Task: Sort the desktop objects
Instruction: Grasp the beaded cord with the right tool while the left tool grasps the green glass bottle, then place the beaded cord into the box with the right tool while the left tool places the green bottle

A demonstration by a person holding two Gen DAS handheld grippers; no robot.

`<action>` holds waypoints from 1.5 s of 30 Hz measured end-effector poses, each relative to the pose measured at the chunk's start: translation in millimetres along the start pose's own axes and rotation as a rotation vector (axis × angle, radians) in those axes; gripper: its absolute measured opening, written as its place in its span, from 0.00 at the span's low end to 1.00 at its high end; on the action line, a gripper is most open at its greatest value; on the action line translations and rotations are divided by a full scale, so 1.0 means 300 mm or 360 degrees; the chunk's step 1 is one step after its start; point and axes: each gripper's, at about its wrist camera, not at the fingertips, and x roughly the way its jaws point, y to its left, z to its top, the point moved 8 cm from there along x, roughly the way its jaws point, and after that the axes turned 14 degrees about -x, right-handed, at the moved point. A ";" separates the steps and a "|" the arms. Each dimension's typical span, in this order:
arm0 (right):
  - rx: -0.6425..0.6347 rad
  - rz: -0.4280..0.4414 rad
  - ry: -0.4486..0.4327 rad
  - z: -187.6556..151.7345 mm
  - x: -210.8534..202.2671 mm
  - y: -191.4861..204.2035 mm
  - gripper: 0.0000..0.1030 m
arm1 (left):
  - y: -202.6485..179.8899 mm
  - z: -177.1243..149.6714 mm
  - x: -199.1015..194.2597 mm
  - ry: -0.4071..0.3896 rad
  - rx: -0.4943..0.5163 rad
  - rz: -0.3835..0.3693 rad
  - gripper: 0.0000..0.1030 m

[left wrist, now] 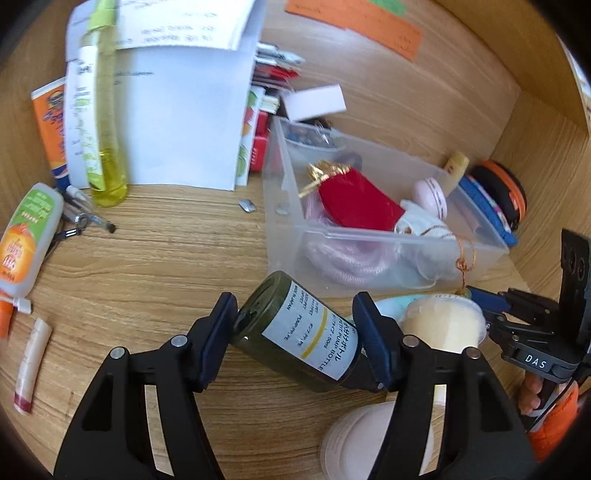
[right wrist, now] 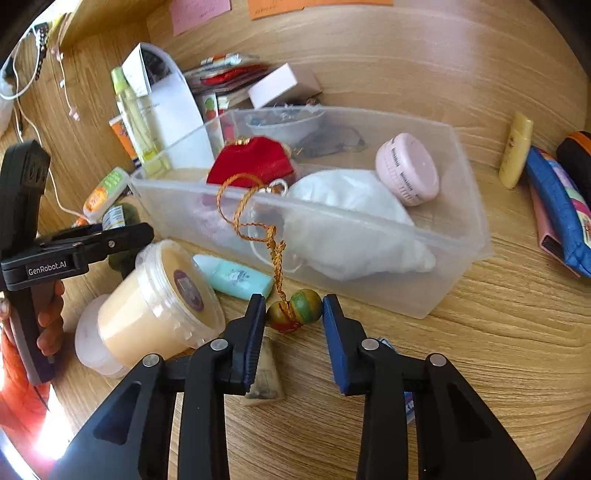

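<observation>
An orange note [left wrist: 369, 26] hangs on the wooden back wall at one o'clock. In the right wrist view, a pink note [right wrist: 199, 13] sits at eleven o'clock.

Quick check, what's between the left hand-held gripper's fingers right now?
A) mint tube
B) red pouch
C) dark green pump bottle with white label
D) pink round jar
C: in the left wrist view the left hand-held gripper has its fingers pressed on the dark green pump bottle, tilted above the desk.
</observation>
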 end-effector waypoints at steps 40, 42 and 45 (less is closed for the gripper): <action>0.0116 -0.0169 -0.0222 0.167 -0.082 -0.200 0.28 | -0.214 0.274 0.082 -0.0220 0.0136 0.0076 0.62; 0.0092 -0.0162 -0.0210 0.166 -0.074 -0.187 0.29 | -0.212 0.267 0.092 -0.0224 0.0180 0.0118 0.62; 0.0059 -0.0161 -0.0196 0.165 -0.063 -0.169 0.29 | -0.211 0.257 0.098 -0.0231 0.0212 0.0149 0.62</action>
